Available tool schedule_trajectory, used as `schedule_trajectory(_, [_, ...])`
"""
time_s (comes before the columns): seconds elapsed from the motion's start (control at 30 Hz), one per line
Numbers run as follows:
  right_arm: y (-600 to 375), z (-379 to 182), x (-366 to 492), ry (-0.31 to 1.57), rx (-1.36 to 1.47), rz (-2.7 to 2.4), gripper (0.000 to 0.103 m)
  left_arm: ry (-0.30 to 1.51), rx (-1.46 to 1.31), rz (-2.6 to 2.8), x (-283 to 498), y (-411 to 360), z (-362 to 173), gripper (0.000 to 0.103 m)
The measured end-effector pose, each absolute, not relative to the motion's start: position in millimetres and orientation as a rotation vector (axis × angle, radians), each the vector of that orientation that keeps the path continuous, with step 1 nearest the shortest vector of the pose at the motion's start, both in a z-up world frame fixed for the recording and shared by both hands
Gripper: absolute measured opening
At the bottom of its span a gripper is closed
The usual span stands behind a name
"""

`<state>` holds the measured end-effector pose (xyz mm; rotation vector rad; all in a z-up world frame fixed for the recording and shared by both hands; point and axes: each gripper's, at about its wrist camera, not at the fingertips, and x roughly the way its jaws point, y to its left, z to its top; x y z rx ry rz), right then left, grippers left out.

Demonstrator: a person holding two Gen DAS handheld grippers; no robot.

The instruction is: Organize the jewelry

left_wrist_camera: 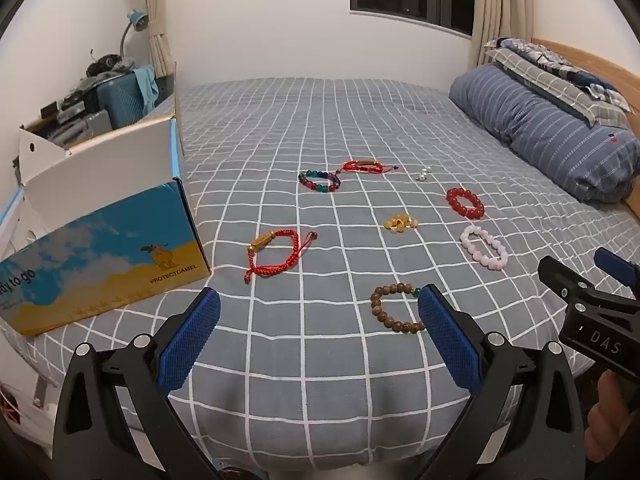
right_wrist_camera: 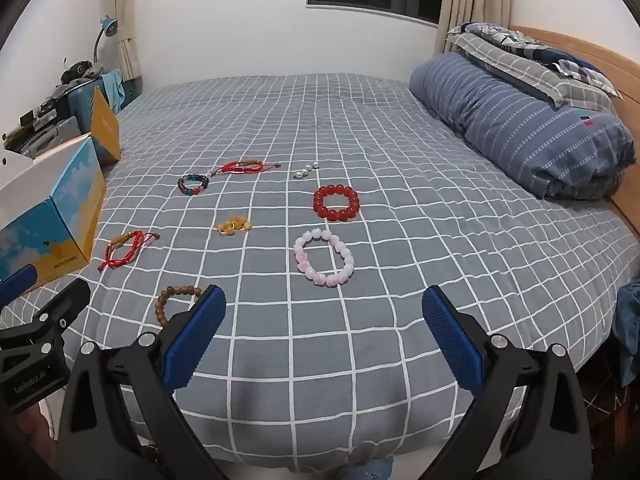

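Note:
Several bracelets lie on the grey checked bed (left_wrist_camera: 320,128). A brown wooden bead bracelet (left_wrist_camera: 394,310) (right_wrist_camera: 172,304) lies nearest, by my left gripper's right finger. A red cord bracelet (left_wrist_camera: 276,256) (right_wrist_camera: 124,250) lies near the open blue-and-yellow box (left_wrist_camera: 108,256) (right_wrist_camera: 60,220). A pink bead bracelet (left_wrist_camera: 484,246) (right_wrist_camera: 324,258), a red bead bracelet (left_wrist_camera: 465,202) (right_wrist_camera: 336,203), a yellow bead cluster (left_wrist_camera: 401,223) (right_wrist_camera: 234,226), a multicolour bracelet (left_wrist_camera: 319,181) (right_wrist_camera: 193,184), a second red cord bracelet (left_wrist_camera: 366,167) (right_wrist_camera: 242,167) and pearls (left_wrist_camera: 424,174) (right_wrist_camera: 306,171) lie further out. My left gripper (left_wrist_camera: 318,320) and right gripper (right_wrist_camera: 324,320) are open and empty above the near edge.
A rolled blue striped duvet (left_wrist_camera: 544,128) (right_wrist_camera: 520,128) and pillows lie at the right by the wooden headboard. A cluttered bedside area with a suitcase (left_wrist_camera: 120,96) and a lamp (left_wrist_camera: 134,24) is at the left. The right gripper's body (left_wrist_camera: 592,320) shows in the left view.

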<state>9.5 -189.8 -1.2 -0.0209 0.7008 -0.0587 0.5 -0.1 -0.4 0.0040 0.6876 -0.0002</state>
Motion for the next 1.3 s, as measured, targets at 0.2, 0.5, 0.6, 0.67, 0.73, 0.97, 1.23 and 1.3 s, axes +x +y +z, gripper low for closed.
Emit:
schedule_trajectory(0.2, [-189.9,-1.8,10.6,0.702,-0.009,-0.058,0.095,0.688,0.000,-0.001,-1.5,0.5,1.6,0.097])
schedule_trajectory(0.5, [-188.0,-3.0,11.5,0.700,-0.016,-0.054,0.095,0.696,0.002,0.000,2.9,0.6,-1.7,0.097])
schedule_trajectory(0.6, [-187.9,-2.8,11.6,0.700,-0.015,-0.052,0.095,0.697,0.001,-0.001,3.4,0.7,-2.0,0.097])
schedule_trajectory(0.67, [-187.6,-2.9,11.5,0.699,-0.016,-0.052,0.095,0.695,0.001,-0.002,3.8,0.7,-2.0,0.097])
schedule_trajectory(0.73, [-187.5,-2.9,11.4,0.700,-0.015,-0.052,0.095,0.696,0.000,-0.001,4.1,1.1,-1.5,0.097])
schedule_trajectory(0.97, [-187.7,-2.9,11.7,0.701,-0.014,-0.051,0.095,0.695,-0.003,-0.012,2.1,0.9,1.1,0.097])
schedule_trajectory(1.23, [-187.6,-2.9,12.2,0.702,-0.014,-0.051,0.095,0.696,-0.004,-0.021,1.9,-0.1,2.5,0.097])
schedule_trajectory(1.3, [-187.8,-2.9,12.3,0.702,-0.015,-0.051,0.095,0.695,-0.006,-0.021,2.2,-0.4,3.0,0.097])
